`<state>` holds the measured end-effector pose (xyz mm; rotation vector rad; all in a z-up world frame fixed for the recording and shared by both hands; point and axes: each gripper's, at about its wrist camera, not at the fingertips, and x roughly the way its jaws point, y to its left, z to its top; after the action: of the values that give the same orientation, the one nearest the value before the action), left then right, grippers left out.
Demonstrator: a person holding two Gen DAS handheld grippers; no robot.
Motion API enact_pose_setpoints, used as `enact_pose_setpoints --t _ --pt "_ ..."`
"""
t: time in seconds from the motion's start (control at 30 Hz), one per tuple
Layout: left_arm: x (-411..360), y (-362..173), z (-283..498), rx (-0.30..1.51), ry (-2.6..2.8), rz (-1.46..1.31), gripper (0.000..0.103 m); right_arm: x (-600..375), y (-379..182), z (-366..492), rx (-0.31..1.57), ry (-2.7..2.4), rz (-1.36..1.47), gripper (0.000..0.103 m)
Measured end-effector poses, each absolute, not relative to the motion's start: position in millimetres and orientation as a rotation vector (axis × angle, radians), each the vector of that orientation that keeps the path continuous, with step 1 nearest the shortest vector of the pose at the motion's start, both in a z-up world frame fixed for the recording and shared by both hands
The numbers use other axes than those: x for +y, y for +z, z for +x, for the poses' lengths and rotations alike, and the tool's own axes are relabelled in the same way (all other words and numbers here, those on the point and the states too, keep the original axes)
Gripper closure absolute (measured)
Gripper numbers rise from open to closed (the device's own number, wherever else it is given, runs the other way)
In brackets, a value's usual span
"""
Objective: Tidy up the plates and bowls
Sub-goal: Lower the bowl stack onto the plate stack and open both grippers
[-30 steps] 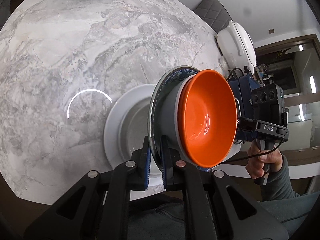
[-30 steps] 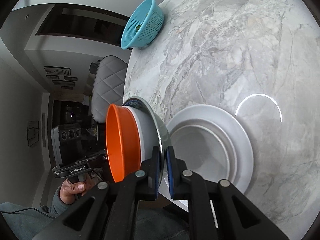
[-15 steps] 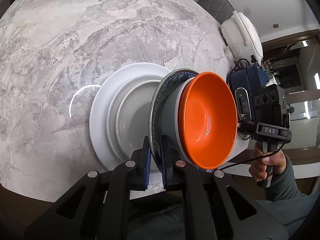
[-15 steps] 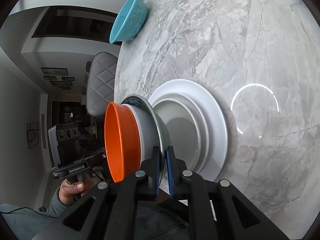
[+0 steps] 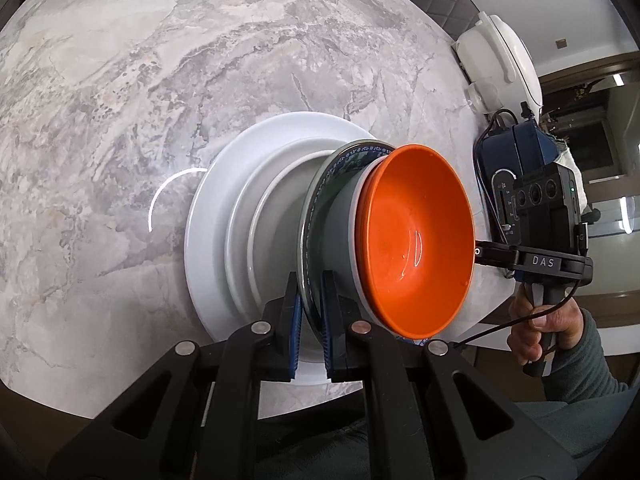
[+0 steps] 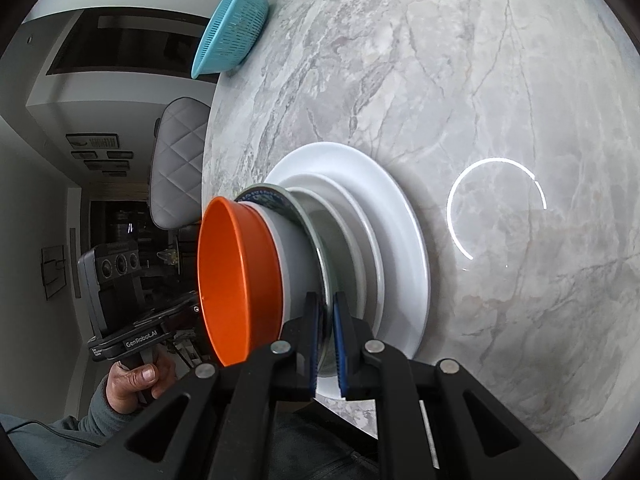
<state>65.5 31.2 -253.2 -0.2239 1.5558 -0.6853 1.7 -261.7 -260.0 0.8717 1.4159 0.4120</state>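
Both grippers hold one blue-patterned plate (image 5: 320, 184) by opposite rims. On it sit a grey bowl (image 5: 344, 216) and, inside that, an orange bowl (image 5: 416, 240). My left gripper (image 5: 310, 304) is shut on the plate's rim. My right gripper (image 6: 326, 324) is shut on the opposite rim (image 6: 264, 196). The stack hangs just above two white plates (image 5: 216, 220) stacked on the marble table, also in the right wrist view (image 6: 404, 216). I cannot tell whether it touches them.
A teal colander (image 6: 232, 28) sits at the table's far edge. A white rice cooker (image 5: 500, 52) stands at the other far edge. Grey quilted chairs (image 6: 180, 168) stand beyond the table. The marble top (image 5: 120, 80) spreads around the plates.
Both grippers have carried the plate with its bowls across and down over the white plates, which now lie directly beneath it and look much closer.
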Motion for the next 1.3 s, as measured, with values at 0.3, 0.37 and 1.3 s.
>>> enact_pose_setpoints --t 0.3,0.37,1.3 --pt "31.7 -262.8 64.5 1.558 -0.666 -0.229 0.097 -261.6 -269.8 1.8 1.422 0.406 0.868 0.092" --pt "31.9 -263.8 65.0 1.556 -0.662 -0.233 0.097 -262.0 -270.2 2.3 1.418 0.408 0.869 0.092" --pt "50.1 -189.3 11.8 1.345 -0.423 -0.085 0.091 -285.0 -232.7 -13.7 1.307 0.462 0.769 0.031"
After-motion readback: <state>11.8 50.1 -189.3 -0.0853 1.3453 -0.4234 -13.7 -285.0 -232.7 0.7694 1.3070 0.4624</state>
